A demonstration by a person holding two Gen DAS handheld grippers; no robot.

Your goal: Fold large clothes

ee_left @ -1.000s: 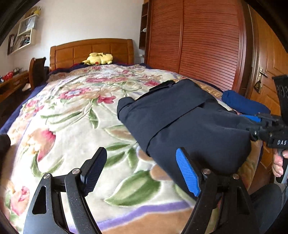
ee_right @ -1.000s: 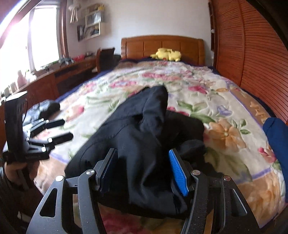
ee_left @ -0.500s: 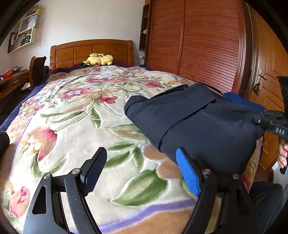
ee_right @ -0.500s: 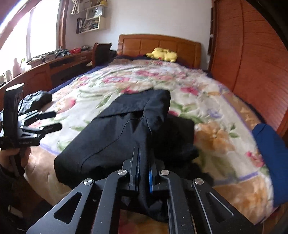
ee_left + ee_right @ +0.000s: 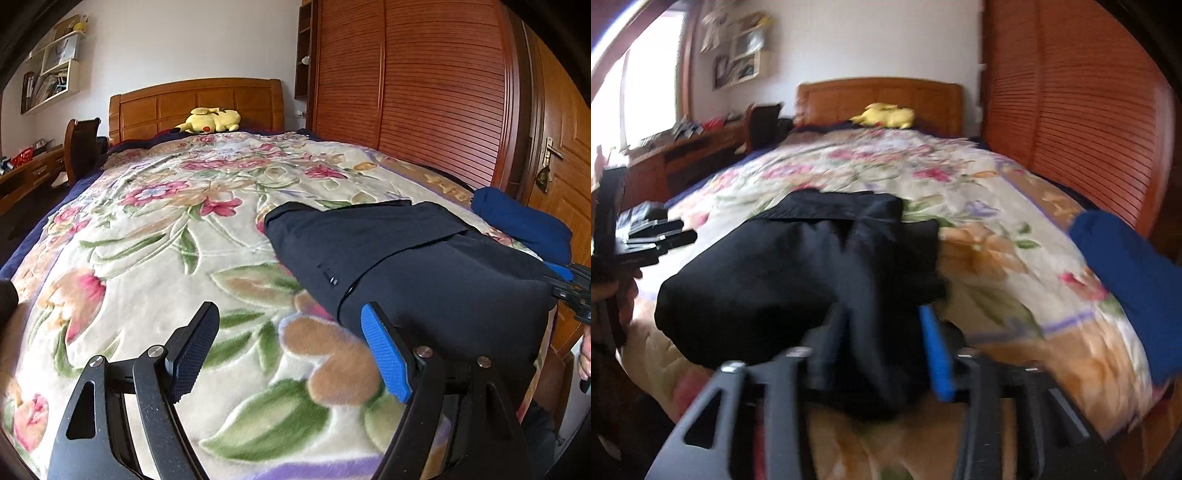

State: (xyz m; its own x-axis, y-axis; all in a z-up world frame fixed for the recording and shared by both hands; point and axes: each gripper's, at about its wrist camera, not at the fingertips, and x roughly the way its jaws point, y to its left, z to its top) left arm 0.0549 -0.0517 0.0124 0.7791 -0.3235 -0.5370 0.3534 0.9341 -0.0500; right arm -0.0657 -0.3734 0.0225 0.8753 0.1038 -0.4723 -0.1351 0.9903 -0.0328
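dark garment (image 5: 406, 266) | folded | long axis toward headboard (image 5: 195, 99)

right tool (image 5: 882, 343): blurred by motion; jaws opening with dark cloth between them, contact with the pads unclear
dark garment (image 5: 798, 280): near hem hidden behind the right tool's arms; folds smeared
blue garment (image 5: 1130, 273): cut off at the right edge
left tool (image 5: 291, 354): arms cut off at the bottom edge
person's hand (image 5: 585, 354): only a sliver at the right edge
shelf (image 5: 51, 77): contents too small to tell
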